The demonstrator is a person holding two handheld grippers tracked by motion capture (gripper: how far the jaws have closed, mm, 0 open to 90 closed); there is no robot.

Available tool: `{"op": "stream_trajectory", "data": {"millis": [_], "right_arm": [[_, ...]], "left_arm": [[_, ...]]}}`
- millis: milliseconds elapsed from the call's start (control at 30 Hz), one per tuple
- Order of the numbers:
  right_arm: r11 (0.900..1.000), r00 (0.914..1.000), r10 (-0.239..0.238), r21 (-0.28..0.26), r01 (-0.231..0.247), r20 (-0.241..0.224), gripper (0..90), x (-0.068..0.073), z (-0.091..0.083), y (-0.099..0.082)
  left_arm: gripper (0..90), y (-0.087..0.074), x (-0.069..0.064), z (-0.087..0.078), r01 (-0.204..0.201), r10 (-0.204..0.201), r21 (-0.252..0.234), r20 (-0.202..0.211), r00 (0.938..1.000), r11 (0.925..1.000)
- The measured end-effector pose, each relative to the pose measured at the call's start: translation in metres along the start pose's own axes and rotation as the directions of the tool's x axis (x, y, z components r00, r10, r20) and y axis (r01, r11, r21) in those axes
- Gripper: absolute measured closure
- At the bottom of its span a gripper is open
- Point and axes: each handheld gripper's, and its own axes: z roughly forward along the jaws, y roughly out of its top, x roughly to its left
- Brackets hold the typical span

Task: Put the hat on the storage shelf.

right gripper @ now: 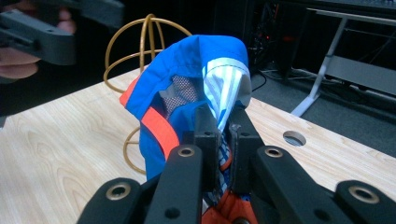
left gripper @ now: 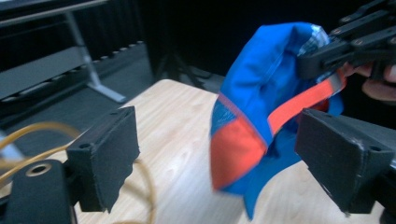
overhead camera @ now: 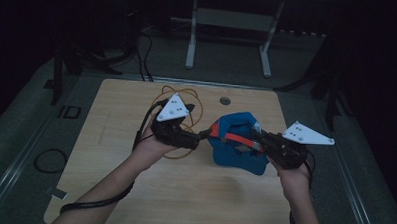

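A blue garment (overhead camera: 237, 148) with orange trim and a pale striped lining stands bunched up on the right half of the wooden table (overhead camera: 183, 191). My right gripper (overhead camera: 253, 141) comes in from the right and is shut on the garment's (right gripper: 187, 65) upper edge; in the right gripper view the jaws (right gripper: 223, 116) pinch the cloth between them. My left gripper (overhead camera: 204, 134) reaches in from the left, its tips close to the orange patch. In the left gripper view its jaws (left gripper: 217, 140) stand wide apart, with the garment (left gripper: 261, 93) hanging just beyond them and neither pad pressing on it.
A yellow wire frame (overhead camera: 187, 99) of looped rings lies on the table behind my left hand. A round hole (overhead camera: 225, 100) is set in the tabletop at the back. A white desk frame (overhead camera: 191, 41) stands on the floor beyond the table.
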Motion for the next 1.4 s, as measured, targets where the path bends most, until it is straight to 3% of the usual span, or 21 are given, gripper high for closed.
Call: {"op": "stream_trajectory", "data": {"millis": [167, 267, 300, 433, 533, 567, 633, 700, 767, 833, 867, 900, 967, 1067, 1133, 1200, 1267, 1333, 1400], "right_arm": [[0.9998, 0.9996, -0.018, -0.001, 0.017, -0.02, 84.8, 0.007, -0.002, 0.0], [0.9998, 0.9994, -0.022, -0.003, 0.022, -0.025, 84.8, 0.009, -0.003, 0.0], [0.9996, 0.9991, -0.027, -0.002, 0.026, -0.034, 84.8, 0.01, -0.002, 0.0], [0.9997, 0.999, -0.026, -0.004, 0.025, -0.038, 84.8, 0.011, -0.002, 0.0], [0.9997, 0.9988, -0.023, -0.002, 0.023, -0.044, 84.7, 0.011, -0.001, 0.0], [0.9996, 0.9987, -0.027, -0.002, 0.027, -0.044, 84.8, 0.011, -0.001, 0.0], [0.9997, 0.9985, -0.026, -0.003, 0.026, -0.049, 84.7, 0.012, -0.001, 0.0], [0.9996, 0.9983, -0.03, -0.003, 0.03, -0.05, 84.7, 0.013, -0.001, 0.0], [0.9994, 0.9981, -0.035, -0.003, 0.035, -0.051, 84.7, 0.013, 0.0, 0.001], [0.9994, 0.9982, -0.034, -0.001, 0.034, -0.05, 84.7, 0.013, 0.001, 0.001], [0.9995, 0.9982, -0.032, 0.001, 0.032, -0.05, 84.7, 0.013, 0.001, 0.0], [0.9994, 0.9983, -0.034, 0.003, 0.035, -0.047, 84.7, 0.013, 0.002, 0.0], [0.9993, 0.9986, -0.038, 0.0, 0.038, -0.037, 84.7, 0.013, 0.002, 0.0], [0.9994, 0.9987, -0.035, 0.002, 0.035, -0.037, 84.7, 0.013, 0.002, 0.0], [0.9993, 0.9986, -0.037, 0.0, 0.037, -0.038, 84.7, 0.013, 0.002, 0.0], [0.9991, 0.9987, -0.042, 0.002, 0.042, -0.031, 84.7, 0.015, 0.002, 0.001], [0.9992, 0.9988, -0.041, 0.002, 0.041, -0.029, 84.8, 0.015, 0.002, 0.001], [0.9991, 0.9989, -0.041, -0.001, 0.041, -0.021, 84.7, 0.015, 0.002, 0.001], [0.9991, 0.999, -0.043, 0.001, 0.043, -0.012, 84.7, 0.015, 0.002, 0.0]], "left_arm": [[15.1, 0.014, -0.009, 0.024, -0.027, 0.027, 0.013, 0.034, 0.9991, 0.9995], [16.7, 0.017, -0.01, 0.032, -0.023, 0.022, 0.025, 0.046, 0.9987, 0.9994], [17.3, 0.018, -0.011, 0.038, -0.017, 0.014, 0.042, 0.073, 0.9973, 0.999], [17.3, 0.018, -0.015, 0.048, -0.032, 0.024, 0.074, 0.101, 0.9946, 0.9967], [22.3, 0.017, -0.019, 0.056, -0.049, 0.038, 0.092, 0.12, 0.9921, 0.9946], [25.9, 0.017, -0.018, 0.058, -0.048, 0.034, 0.095, 0.145, 0.9889, 0.9943], [28.4, 0.017, -0.018, 0.063, -0.054, 0.036, 0.112, 0.157, 0.987, 0.9922], [35.5, 0.016, -0.017, 0.066, -0.071, 0.045, 0.125, 0.198, 0.9791, 0.9896], [42.0, 0.016, -0.018, 0.068, -0.086, 0.057, 0.135, 0.207, 0.9767, 0.987], [42.8, 0.017, -0.018, 0.07, -0.097, 0.067, 0.142, 0.204, 0.9766, 0.9851], [45.0, 0.017, -0.018, 0.071, -0.104, 0.07, 0.145, 0.22, 0.9731, 0.984], [48.8, 0.018, -0.018, 0.071, -0.097, 0.067, 0.145, 0.201, 0.9772, 0.9846], [53.3, 0.018, -0.017, 0.072, -0.098, 0.064, 0.143, 0.228, 0.9717, 0.9848], [57.3, 0.02, -0.02, 0.075, -0.112, 0.074, 0.151, 0.236, 0.9689, 0.9821], [60.0, 0.021, -0.023, 0.076, -0.129, 0.089, 0.163, 0.23, 0.9691, 0.9781], [71.1, 0.021, -0.026, 0.077, -0.147, 0.11, 0.165, 0.216, 0.9701, 0.9752], [74.9, 0.021, -0.028, 0.077, -0.167, 0.128, 0.17, 0.218, 0.9676, 0.9711], [86.6, 0.022, -0.031, 0.077, -0.181, 0.142, 0.179, 0.209, 0.9676, 0.9671], [88.6, 0.022, -0.034, 0.077, -0.197, 0.165, 0.191, 0.171, 0.9713, 0.9615]]}}
